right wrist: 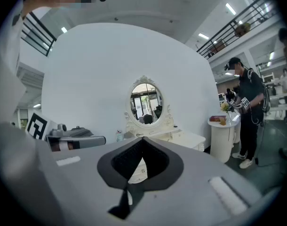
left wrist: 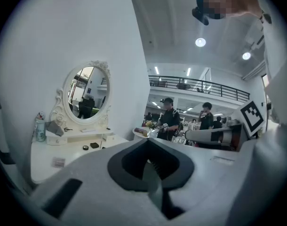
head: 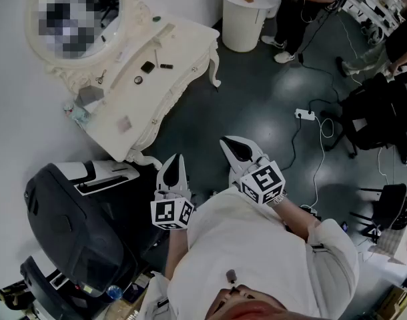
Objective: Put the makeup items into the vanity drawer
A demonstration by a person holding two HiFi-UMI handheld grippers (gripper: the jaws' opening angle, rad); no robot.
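Right gripper (right wrist: 142, 145) fills the lower frame, grey jaws tip to tip, nothing between. Centre frame: ornate white vanity table (right wrist: 183, 138), oval mirror (right wrist: 146, 102) above. Right edge: dark-clothed person (right wrist: 249, 102) beside a round white pedestal table (right wrist: 222, 138).

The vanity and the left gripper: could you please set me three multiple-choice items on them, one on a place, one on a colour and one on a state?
1. Where in the head view is the vanity?
A. upper left
B. lower right
C. bottom centre

2. What colour is it?
A. black
B. cream white
C. red

3. How do the jaws of the left gripper stand?
A. wide apart
B. shut on a brush
C. together, nothing between them

Answers:
1 A, it sits in the upper left of that view.
2 B, its top and legs are cream white.
3 C, the left gripper view shows the jaws meeting with nothing held.
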